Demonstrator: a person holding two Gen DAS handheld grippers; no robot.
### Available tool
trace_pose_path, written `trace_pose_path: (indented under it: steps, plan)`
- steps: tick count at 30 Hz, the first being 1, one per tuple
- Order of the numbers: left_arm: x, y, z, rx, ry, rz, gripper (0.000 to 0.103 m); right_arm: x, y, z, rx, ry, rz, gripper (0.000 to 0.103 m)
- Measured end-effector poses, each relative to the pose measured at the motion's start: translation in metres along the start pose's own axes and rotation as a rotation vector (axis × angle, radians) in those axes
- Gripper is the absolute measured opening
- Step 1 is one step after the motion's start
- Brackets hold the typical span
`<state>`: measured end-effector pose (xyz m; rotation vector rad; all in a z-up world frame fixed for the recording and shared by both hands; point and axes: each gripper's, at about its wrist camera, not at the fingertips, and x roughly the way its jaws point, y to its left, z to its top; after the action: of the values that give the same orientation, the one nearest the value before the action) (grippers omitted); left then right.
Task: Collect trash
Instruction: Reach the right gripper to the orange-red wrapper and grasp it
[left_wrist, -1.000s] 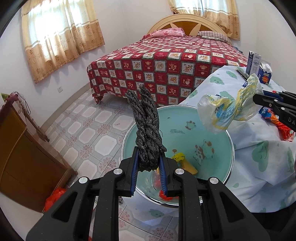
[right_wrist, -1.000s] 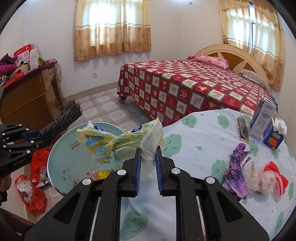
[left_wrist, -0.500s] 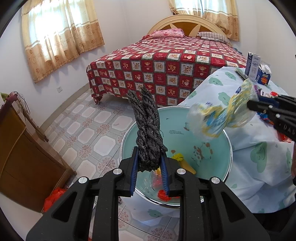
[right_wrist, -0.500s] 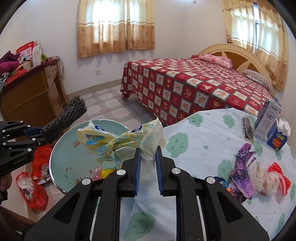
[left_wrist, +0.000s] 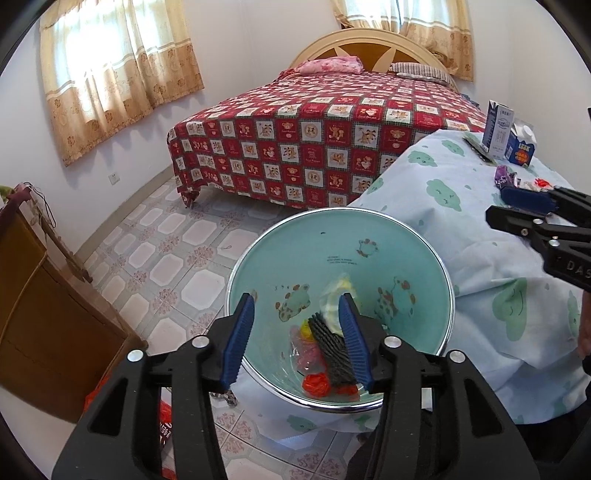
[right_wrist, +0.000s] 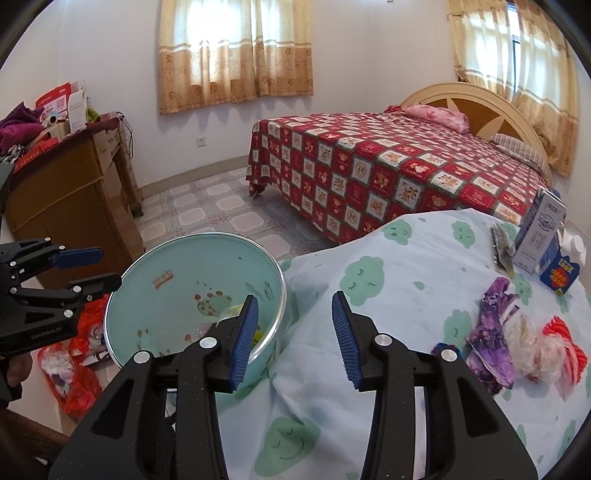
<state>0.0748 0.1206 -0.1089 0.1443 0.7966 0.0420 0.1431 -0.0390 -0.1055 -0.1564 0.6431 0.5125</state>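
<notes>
Both grippers have their fingers spread wide with nothing between them. The left gripper (left_wrist: 297, 334) hangs over the teal basin (left_wrist: 332, 236), low in the centre of the left wrist view. Its right blue pad (left_wrist: 351, 339) covers part of the trash at the bottom of the basin: a dark braided rope (left_wrist: 328, 343), a pale yellow plastic bag (left_wrist: 338, 295) and some red and pink wrappers (left_wrist: 314, 382), which I cannot tell apart well. The right gripper (right_wrist: 291, 332) is over the edge of the table, which is covered with a cloud-print cloth (right_wrist: 406, 266); its left pad overlaps the basin rim in the lower centre of the right wrist view. More trash lies on the cloth at the right edge of that view: a purple wrapper (right_wrist: 493, 325), a clear plastic bag (right_wrist: 524, 347) and a red net (right_wrist: 569, 347), touching each other. Behind them stand a milk carton (right_wrist: 539, 236) and a small blue carton (right_wrist: 559, 271). A bed with a red checked cover (right_wrist: 388, 166) fills the background, and a wooden cabinet (right_wrist: 74, 199) stands at the left.
</notes>
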Motion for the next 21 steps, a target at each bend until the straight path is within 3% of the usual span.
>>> trace_pose_path:
  steps: [6,11,17,21]
  plan:
    - [0.005,-0.010,-0.009,-0.013,0.018,0.004,0.068,-0.051,-0.040,-0.028,0.087,-0.047,-0.089,0.050]
    - [0.006,-0.027,-0.016,0.009,0.024,-0.019,0.075,-0.096,-0.092,-0.069,0.235,-0.059,-0.195,0.063]
    - [0.007,-0.043,-0.025,0.037,0.049,-0.043,0.076,-0.089,-0.111,-0.091,0.287,-0.004,-0.200,0.069]
    - [-0.001,-0.046,-0.025,0.051,0.025,-0.039,0.076,-0.070,-0.115,-0.094,0.283,0.048,-0.186,0.069]
